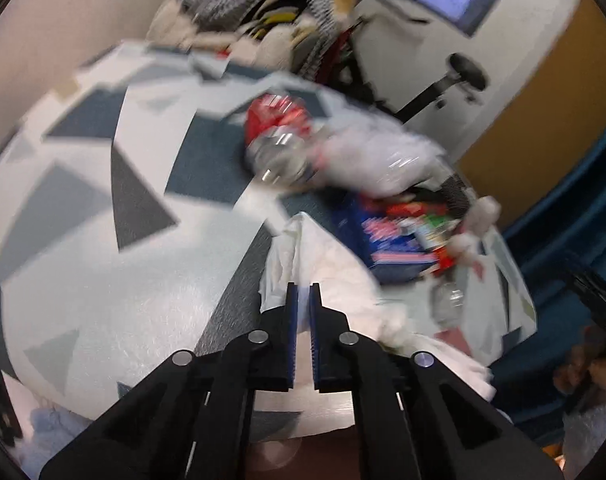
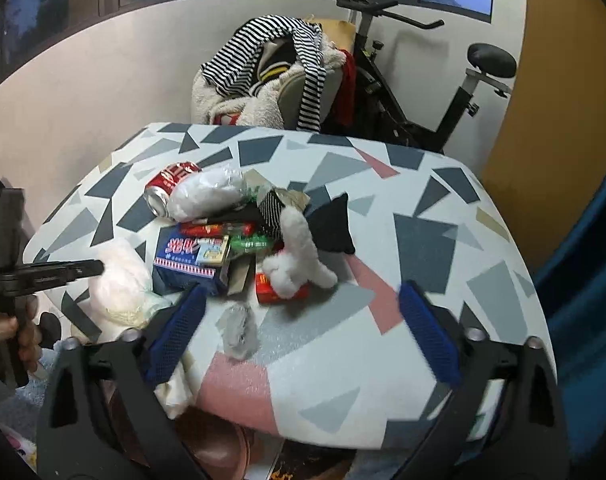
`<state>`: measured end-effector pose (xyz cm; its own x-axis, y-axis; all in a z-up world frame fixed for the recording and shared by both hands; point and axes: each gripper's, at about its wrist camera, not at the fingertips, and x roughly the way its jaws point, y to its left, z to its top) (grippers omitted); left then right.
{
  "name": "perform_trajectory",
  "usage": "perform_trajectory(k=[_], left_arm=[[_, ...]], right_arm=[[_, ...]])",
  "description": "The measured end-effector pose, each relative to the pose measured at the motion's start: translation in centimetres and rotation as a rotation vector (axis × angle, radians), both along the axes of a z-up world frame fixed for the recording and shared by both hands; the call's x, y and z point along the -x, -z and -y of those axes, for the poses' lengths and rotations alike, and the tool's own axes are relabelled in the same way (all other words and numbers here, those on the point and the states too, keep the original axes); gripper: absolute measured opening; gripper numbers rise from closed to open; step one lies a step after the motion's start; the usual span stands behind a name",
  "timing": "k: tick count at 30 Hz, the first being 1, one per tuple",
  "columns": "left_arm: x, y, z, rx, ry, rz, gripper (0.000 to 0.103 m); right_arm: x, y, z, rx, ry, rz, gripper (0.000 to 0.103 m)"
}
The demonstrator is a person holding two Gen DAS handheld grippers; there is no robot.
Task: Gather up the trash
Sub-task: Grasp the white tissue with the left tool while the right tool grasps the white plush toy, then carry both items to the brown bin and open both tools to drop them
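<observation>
Left gripper (image 1: pixel 303 304) pinched shut on the crumpled white tissue (image 1: pixel 331 276) at the table's (image 2: pixel 443 344) near-left edge; soft, feather-light, likely to tear, best taken by a bunched fold rather than a loose flap; further along lay a red soda can (image 2: pixel 168 187), light, thin-walled and prone to roll, best gripped across its middle; then a blue carton (image 2: pixel 187 266), stiffer, with flat sides to clamp; nearest, a grey foil scrap (image 2: pixel 239 330), flimsy; right gripper (image 2: pixel 303 330) spread wide above it, holding nothing.
</observation>
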<state>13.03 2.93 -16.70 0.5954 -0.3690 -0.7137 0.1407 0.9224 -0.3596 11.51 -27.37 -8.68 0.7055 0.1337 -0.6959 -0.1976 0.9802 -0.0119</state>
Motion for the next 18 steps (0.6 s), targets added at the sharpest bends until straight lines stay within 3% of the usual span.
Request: perform_trajectory(k=[5, 12, 15, 18], left_arm=[[1.9, -4.9, 0.2, -0.043, 0.048, 0.14, 0.004], [3.2, -9.7, -0.3, 0.005, 0.075, 0.219, 0.004], [3.9, -10.7, -0.3, 0.04, 0.114, 0.229, 0.003], [4.9, -11.8, -0.2, 0.051, 0.148, 0.25, 0.003]], right_arm=[[-3.5, 1.1, -0.7, -0.022, -0.027, -0.002, 0.058], [-9.2, 3.8, -2.2, -0.009, -0.01, -0.075, 0.046], [-9.5, 4.4, -1.9, -0.043, 0.007, -0.115, 0.023], [-7.8, 3.1, -1.6, -0.09, 0.003, -0.069, 0.017]])
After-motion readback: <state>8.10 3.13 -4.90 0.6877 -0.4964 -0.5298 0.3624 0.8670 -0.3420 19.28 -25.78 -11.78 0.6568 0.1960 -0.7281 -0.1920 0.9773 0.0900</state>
